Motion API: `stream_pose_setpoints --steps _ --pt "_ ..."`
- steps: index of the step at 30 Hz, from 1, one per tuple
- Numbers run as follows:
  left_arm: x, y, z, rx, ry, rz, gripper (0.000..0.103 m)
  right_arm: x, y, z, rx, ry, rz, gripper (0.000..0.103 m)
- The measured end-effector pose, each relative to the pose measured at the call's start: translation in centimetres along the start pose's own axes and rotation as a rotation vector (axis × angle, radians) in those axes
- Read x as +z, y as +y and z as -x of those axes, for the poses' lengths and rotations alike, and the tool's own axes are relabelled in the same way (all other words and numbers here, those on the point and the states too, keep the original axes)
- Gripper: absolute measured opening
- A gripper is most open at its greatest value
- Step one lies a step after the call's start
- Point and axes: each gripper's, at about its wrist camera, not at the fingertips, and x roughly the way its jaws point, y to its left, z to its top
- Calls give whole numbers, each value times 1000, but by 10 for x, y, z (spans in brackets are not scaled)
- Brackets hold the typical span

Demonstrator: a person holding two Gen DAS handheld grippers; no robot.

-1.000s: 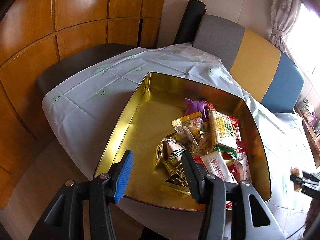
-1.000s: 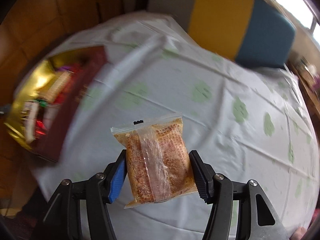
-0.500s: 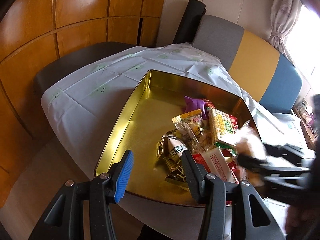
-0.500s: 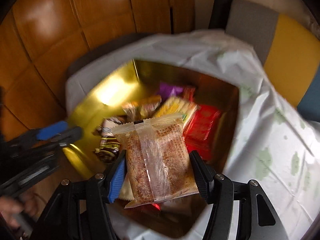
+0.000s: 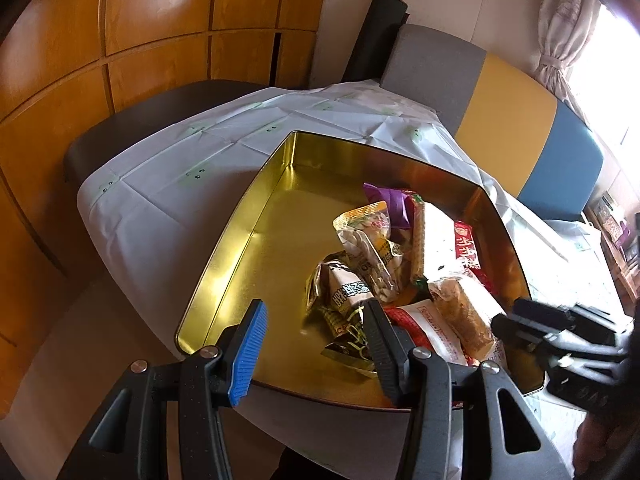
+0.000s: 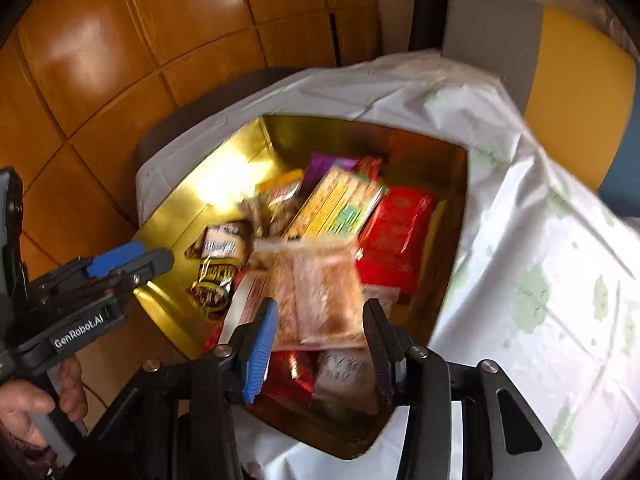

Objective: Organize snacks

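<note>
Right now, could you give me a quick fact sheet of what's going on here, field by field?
Container: gold tin on a white tablecloth
Contents: snack packets piled toward one side
Right gripper: jaws open, over the tin
Clear-wrapped cake packet: blurred, seemingly loose between those jaws, above the pile
Left gripper: jaws open, empty, at the tin's near edge

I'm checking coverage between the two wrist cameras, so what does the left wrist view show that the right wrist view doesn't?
Only the left wrist view shows the curtain and the tin's bare left floor.

Only the right wrist view shows the hand holding the left gripper, and the yellow-green biscuit pack unglared.

Both show the gold tin, the open right gripper and the clear crumbly snack packet over the pile.
</note>
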Motion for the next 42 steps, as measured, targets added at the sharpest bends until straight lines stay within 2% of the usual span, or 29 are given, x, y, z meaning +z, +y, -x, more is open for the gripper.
stream_pose_setpoints --steps 1,7,15,21,27,29,32,35,40,42 --pt "0 -1 1 0 -1 -3 51 -1 1 -2 -7 -4 2 43" --pt "1 -8 8 14 -21 -24 51 2 7 -11 -55 -26 20 42" --pt "1 -16 21 46 -60 -54 51 -3 4 0 -45 -51 -24 42" --pt "-1 -22 29 73 -86 -73 51 -13 7 23 -43 -127 -76 52" --pt "-5 -30 40 94 -134 -82 51 -33 11 44 -93 -178 -110 59" --pt "-8 -34 44 92 -147 -87 51 -40 11 50 -108 -190 -129 65" --pt "-10 -40 47 95 -158 -95 54 -48 10 57 -139 -207 -151 67" --pt "-13 -45 50 87 -163 -104 62 -55 7 62 -168 -223 -170 69" --pt "-15 -51 52 90 -169 -117 65 -56 1 64 -188 -228 -195 70" --pt "-15 -52 52 98 -168 -118 72 -56 1 65 -191 -231 -195 71"
